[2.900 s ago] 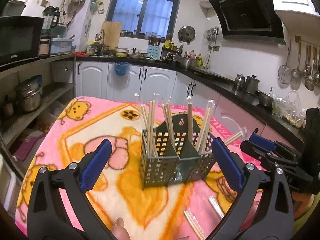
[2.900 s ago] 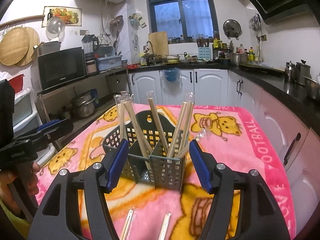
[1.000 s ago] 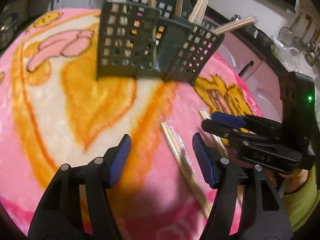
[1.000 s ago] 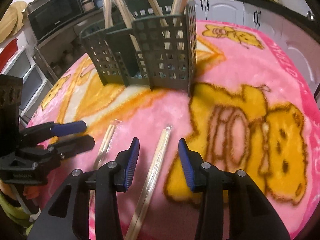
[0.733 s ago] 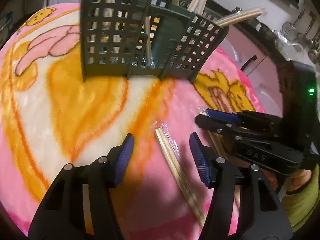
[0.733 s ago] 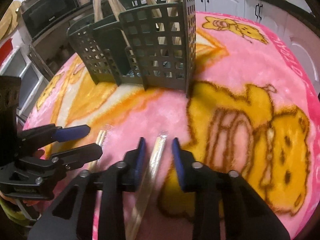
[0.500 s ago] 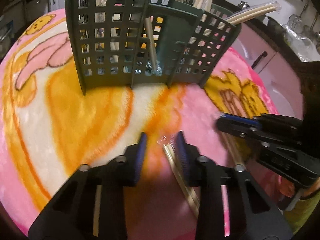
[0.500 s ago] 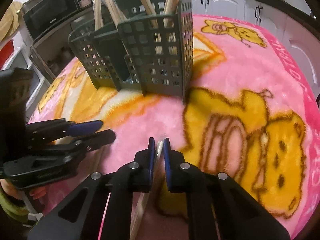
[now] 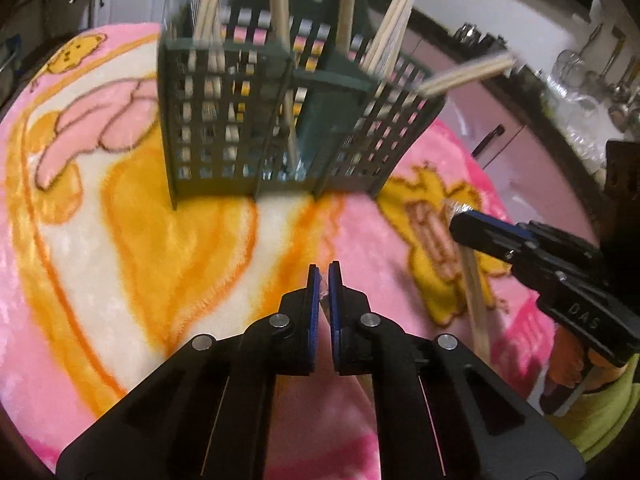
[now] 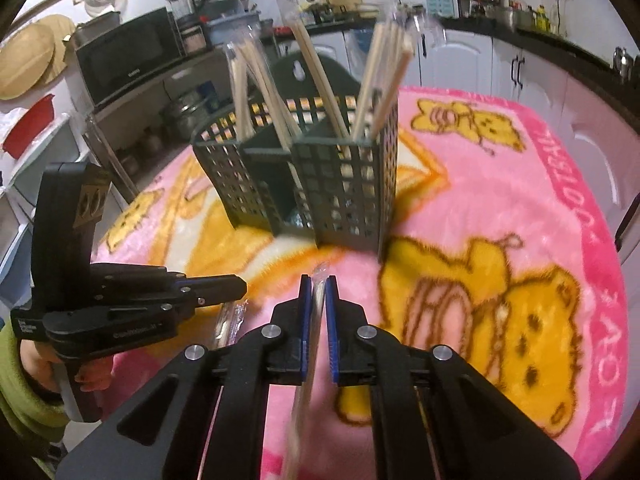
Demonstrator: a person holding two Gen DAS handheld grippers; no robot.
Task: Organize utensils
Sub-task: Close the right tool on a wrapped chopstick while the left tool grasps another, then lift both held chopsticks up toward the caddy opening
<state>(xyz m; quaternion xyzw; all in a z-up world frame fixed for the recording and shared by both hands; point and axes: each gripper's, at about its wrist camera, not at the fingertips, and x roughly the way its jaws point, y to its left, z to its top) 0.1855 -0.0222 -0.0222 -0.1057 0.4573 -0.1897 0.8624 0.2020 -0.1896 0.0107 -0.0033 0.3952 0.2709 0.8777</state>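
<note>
A dark green perforated utensil basket (image 9: 224, 120) (image 10: 344, 188) stands on the pink cartoon blanket (image 9: 120, 240) with several wrapped chopstick pairs upright in its compartments. My left gripper (image 9: 324, 280) (image 10: 236, 284) is in front of it, its jaws closing the last bit onto a plastic-wrapped chopstick pair (image 10: 230, 320); only a sliver of wrapper shows between the pads. My right gripper (image 10: 316, 292) (image 9: 460, 220) is closing the same way on a second wrapped pair (image 10: 318, 304) (image 9: 476, 300), which hangs down from its tips above the blanket.
A hand with a green sleeve (image 10: 24, 376) holds the left gripper's handle. Kitchen counters and white cabinets (image 10: 472, 60) lie behind the table, and shelves with a microwave (image 10: 128, 64) stand to the left. One chopstick pair (image 9: 464, 74) leans out of the basket's right side.
Both grippers have shut on the wrapped chopstick pairs that lay on the blanket and have risen with them. The basket now sits lower in both views.
</note>
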